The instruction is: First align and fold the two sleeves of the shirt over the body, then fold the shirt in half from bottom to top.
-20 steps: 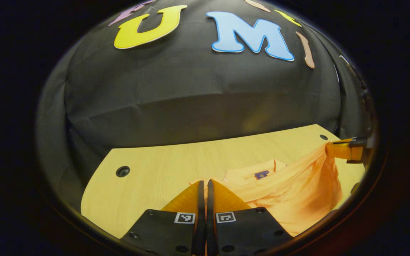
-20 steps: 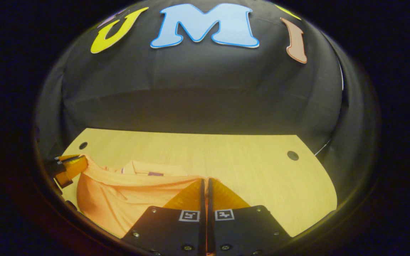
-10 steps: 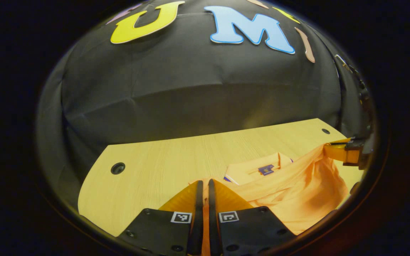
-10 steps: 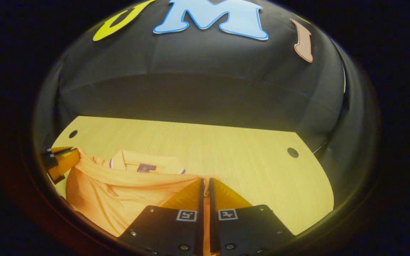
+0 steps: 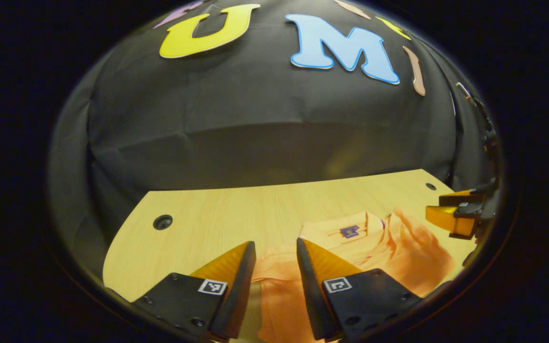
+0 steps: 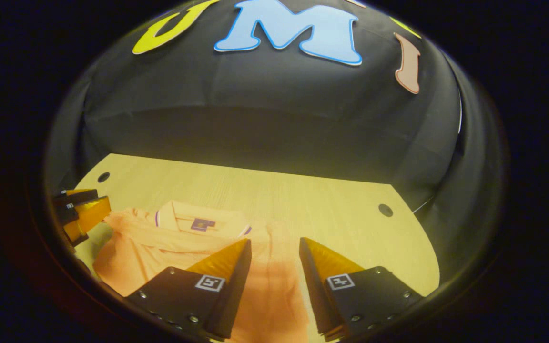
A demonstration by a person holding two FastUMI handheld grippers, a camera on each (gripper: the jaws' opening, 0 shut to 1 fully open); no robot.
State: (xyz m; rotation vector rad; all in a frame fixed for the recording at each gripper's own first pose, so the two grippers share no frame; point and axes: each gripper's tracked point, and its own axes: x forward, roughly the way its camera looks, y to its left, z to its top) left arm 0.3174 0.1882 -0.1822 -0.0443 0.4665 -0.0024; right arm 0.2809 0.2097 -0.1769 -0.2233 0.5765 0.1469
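Shirt: the orange shirt (image 5: 374,247) lies on the wooden table (image 5: 236,214), collar (image 6: 198,220) toward the far edge, its cloth doubled toward the collar at about 12 o'clock from each camera.
Why it lies so: judging from the folded layers, the bottom-to-top fold looks laid down (the hem edge itself is blurred, so how well it lines up I cannot tell).
Left gripper (image 5: 274,252): fingers spread apart, nothing between them; loose cloth shows in the gap beneath, not pinched.
Right gripper (image 6: 274,250): likewise spread wide, holding nothing; shirt fabric lies under the gap.
Right gripper seen from the left gripper view: at roughly 3 o'clock (image 5: 455,214), fingers parted, just beside the shirt's edge, apart from it.
Left gripper seen from the right gripper view: at about 9 o'clock (image 6: 81,209), parted too, near the shirt's shoulder.
Pose: both tools sit low over the near side of the table, pointed toward the booth's back wall, one at each side of the shirt.
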